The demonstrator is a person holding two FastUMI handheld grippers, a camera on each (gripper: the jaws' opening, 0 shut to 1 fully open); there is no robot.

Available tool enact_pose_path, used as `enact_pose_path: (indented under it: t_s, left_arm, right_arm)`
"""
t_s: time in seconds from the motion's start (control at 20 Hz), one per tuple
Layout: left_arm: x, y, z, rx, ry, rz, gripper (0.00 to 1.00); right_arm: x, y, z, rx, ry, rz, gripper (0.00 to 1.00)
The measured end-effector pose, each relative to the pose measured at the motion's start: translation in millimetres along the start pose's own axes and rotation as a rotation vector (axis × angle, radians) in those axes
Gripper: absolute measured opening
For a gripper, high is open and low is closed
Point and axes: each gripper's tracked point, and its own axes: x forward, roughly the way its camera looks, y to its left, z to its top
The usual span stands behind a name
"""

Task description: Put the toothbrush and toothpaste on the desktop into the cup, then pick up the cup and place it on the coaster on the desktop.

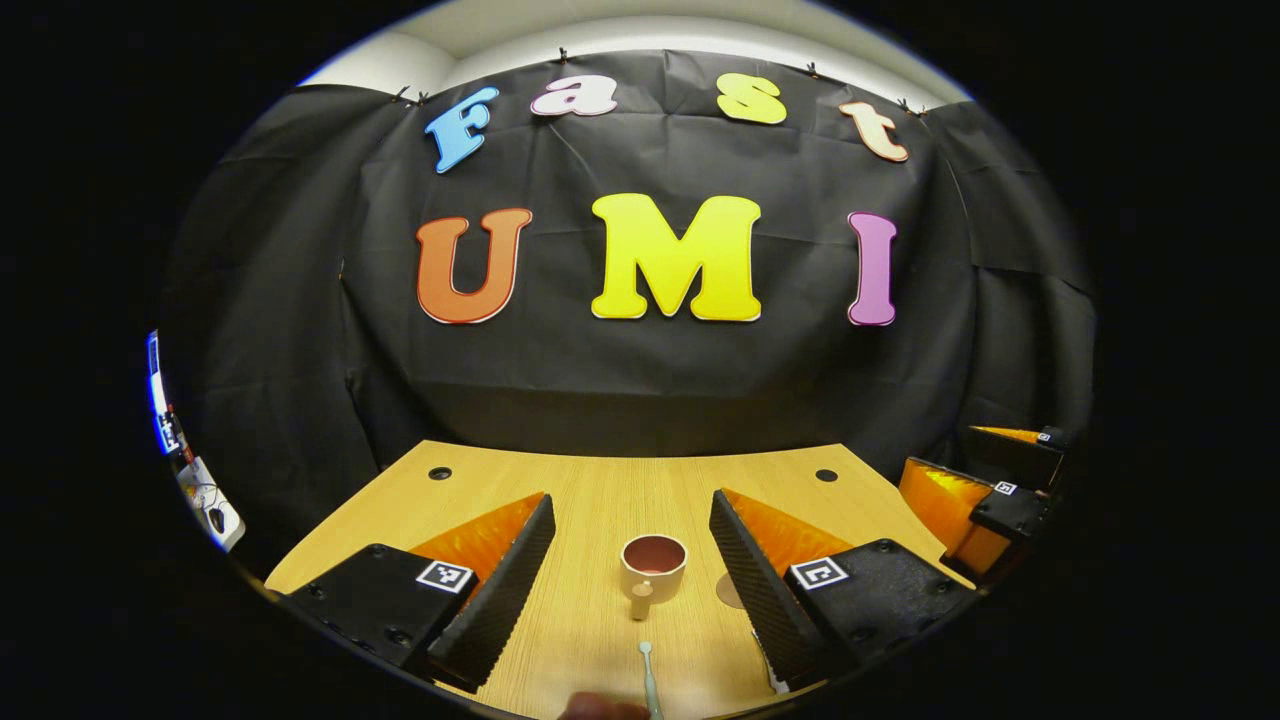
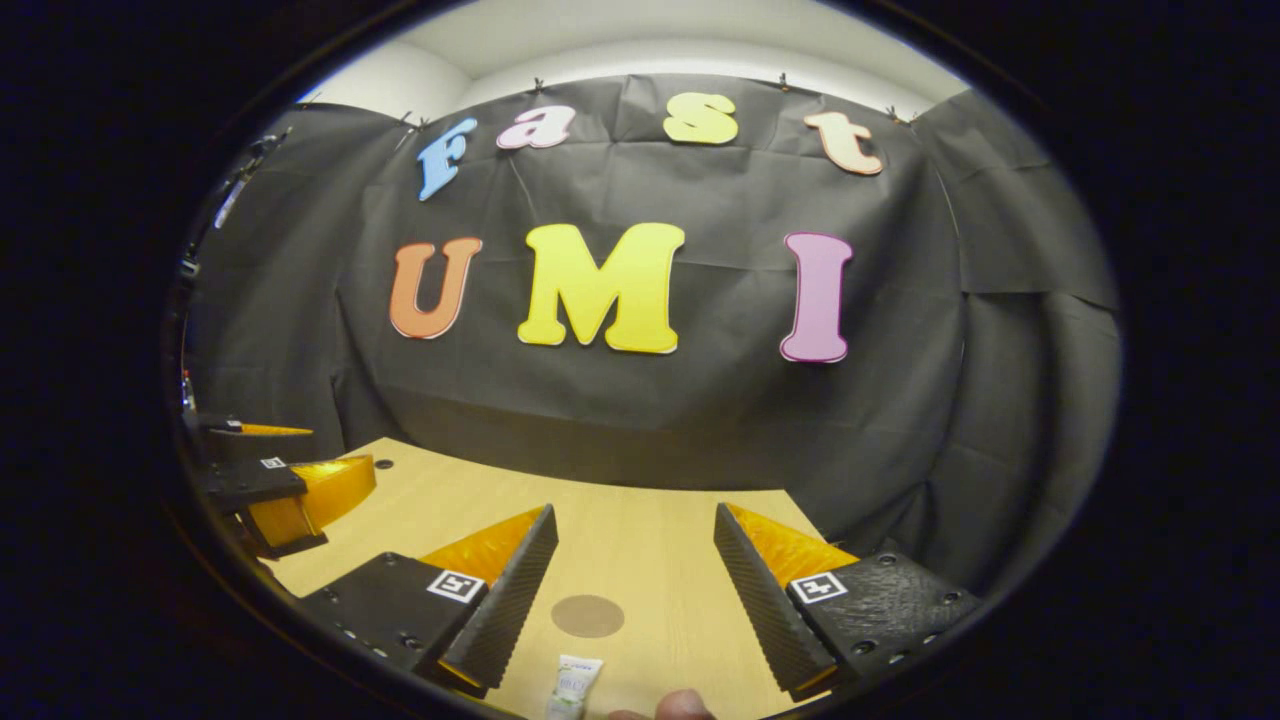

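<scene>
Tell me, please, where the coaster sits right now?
In the right gripper view the coaster lies flat on the desk between the open tongs, just beyond the toothpaste.

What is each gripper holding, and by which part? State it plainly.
Nothing is held. The left gripper is open above the desk with the cup standing between its fingers, untouched. The right gripper is open over the coaster.
</scene>
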Motion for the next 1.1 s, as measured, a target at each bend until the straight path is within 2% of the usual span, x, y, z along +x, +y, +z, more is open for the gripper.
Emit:
enact_pose_path:
  t_s: [0.7, 0.9, 1.1]
  left_arm:
    - [4, 7, -10, -0.013, 0.035, 0.008, 0.99]
    - [4, 13, -24, -0.017, 0.071, 0.015, 0.99]
    - [4, 11, -57, -0.013, 0.164, -0.018, 0.99]
  right_arm:
    - [9, 9, -8, -0.003, 0.038, 0.020, 0.95]
    - [13, 11, -25, -0.004, 0.095, 0.034, 0.95]
    - [15, 14, -52, -0.013, 0.185, 0.056, 0.95]
